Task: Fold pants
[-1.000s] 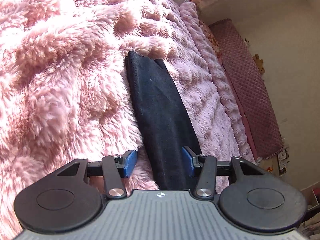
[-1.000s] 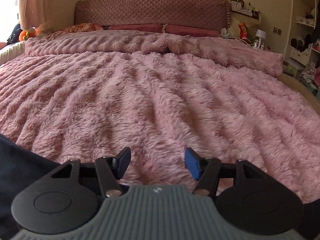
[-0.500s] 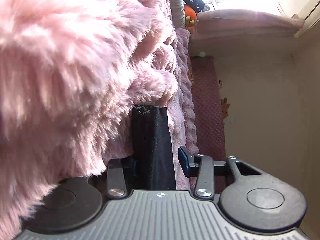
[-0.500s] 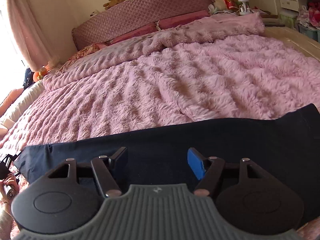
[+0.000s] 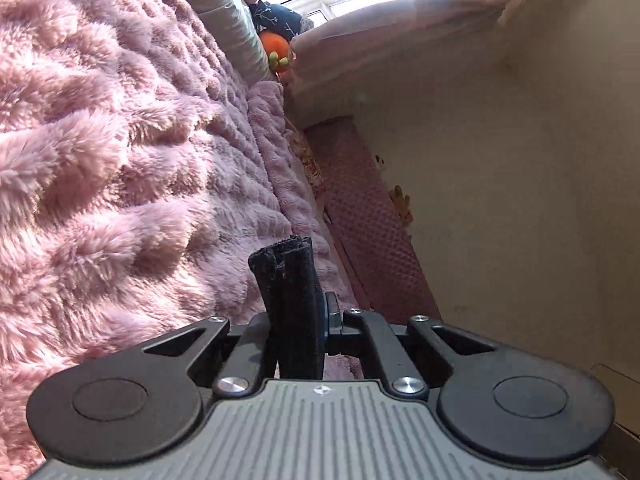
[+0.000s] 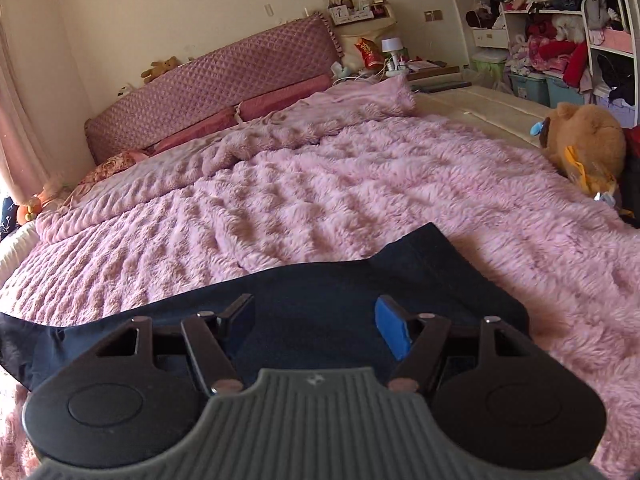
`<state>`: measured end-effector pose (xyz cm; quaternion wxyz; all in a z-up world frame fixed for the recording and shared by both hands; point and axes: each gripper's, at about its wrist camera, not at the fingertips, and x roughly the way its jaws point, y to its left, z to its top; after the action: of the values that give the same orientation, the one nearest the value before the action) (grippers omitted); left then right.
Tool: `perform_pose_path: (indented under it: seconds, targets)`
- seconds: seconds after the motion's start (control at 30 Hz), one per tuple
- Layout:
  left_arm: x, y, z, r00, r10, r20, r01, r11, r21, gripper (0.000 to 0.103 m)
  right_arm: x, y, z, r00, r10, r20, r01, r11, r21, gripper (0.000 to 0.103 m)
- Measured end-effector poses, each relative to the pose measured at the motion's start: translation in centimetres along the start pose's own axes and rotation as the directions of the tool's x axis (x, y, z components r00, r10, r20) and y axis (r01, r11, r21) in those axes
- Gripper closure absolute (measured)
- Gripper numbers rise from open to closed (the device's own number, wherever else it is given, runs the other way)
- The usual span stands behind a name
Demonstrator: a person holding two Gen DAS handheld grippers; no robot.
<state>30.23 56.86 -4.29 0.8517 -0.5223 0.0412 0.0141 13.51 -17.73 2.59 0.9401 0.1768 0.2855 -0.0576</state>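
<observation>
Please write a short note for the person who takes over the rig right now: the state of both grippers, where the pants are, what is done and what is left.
Left gripper: shut on the end of the dark pants, which sticks out past its fingers.
Right gripper: open, holding nothing, over the pants.
Pants: spread in a long dark band across the near part of the pink fluffy blanket; the wider end lies to the right in the right wrist view.
Done: one end is gripped.
Left: no fold is visible yet. The right gripper probably should take hold of the pants next, then fold them over and flatten them.

Pants [image 6: 320, 304] partly under gripper body; shelf items [image 6: 560, 40] prob. clothes.
</observation>
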Motion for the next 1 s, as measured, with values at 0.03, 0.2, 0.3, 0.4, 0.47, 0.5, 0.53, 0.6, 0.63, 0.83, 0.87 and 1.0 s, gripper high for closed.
perform_pose_path:
  seconds: [0.03,0.2,0.3,0.4,0.47,0.5,0.53,0.6,0.63,0.83,0.87,1.0]
  targets:
    - [-0.4,-2.1,0.1,1.000,-0.009,0.007,0.009,0.999,0.031,0.100,-0.4,-0.8,-0.1,1.000,-0.013,-0.003,0.013,1.000,0.003,0.039]
    - [-0.8,-14.7,-2.9,0.999,-0.035,-0.008,0.036,0.977,0.210,0.100,-2.4,-4.6,0.1,1.000,-0.014,0.016,0.015,0.997,-0.071,0.039]
    - [-1.0,-20.5,-6.9,0.999,-0.010,-0.051,0.025,0.956,0.293,0.100,-2.7,-6.9,0.3,0.997,-0.061,0.053,0.064,0.996,-0.063,0.039]
    - [-1.9,-25.3,-11.8,0.997,-0.005,-0.081,0.035,0.929,0.369,0.099,-3.3,-9.1,0.4,0.988,-0.058,0.145,0.069,0.995,-0.068,0.039]
    - [-2.1,-27.9,-15.2,0.994,-0.028,-0.107,0.069,0.912,0.404,0.099,-3.6,-10.9,1.1,0.975,-0.047,0.217,0.056,0.998,-0.038,0.038]
    - [-1.9,-29.5,-17.2,0.993,-0.022,-0.115,0.070,0.899,0.432,0.099,-3.6,-12.2,1.6,0.966,-0.047,0.255,0.041,0.999,0.030,0.038]
    - [-2.0,-30.7,-18.7,0.992,-0.019,-0.121,0.072,0.889,0.453,0.099,-3.6,-13.3,2.0,0.959,-0.045,0.279,0.019,0.995,0.096,0.038]
    - [-2.4,-32.7,-22.8,0.990,-0.009,-0.141,0.078,0.865,0.495,0.099,-3.2,-15.6,2.7,0.953,-0.021,0.303,-0.047,0.975,0.217,0.038]
    - [-2.5,-33.7,-24.8,0.988,0.003,-0.156,0.077,0.858,0.508,0.099,-2.8,-16.6,2.9,0.953,-0.014,0.303,-0.069,0.963,0.261,0.038]
    - [-4.8,-36.9,-35.8,0.981,-0.007,-0.192,0.116,0.821,0.559,0.099,-1.9,-20.7,1.7,0.944,-0.035,0.327,-0.076,0.945,0.319,0.038]
    - [-5.4,-37.4,-37.7,0.981,-0.006,-0.191,0.120,0.800,0.588,0.099,-1.8,-21.7,1.4,0.943,-0.039,0.329,-0.075,0.942,0.327,0.038]
    - [-6.3,-38.0,-45.6,0.978,0.042,-0.205,0.120,0.693,0.711,0.099,-1.6,-24.7,0.9,0.938,-0.071,0.340,-0.071,0.918,0.389,0.038]
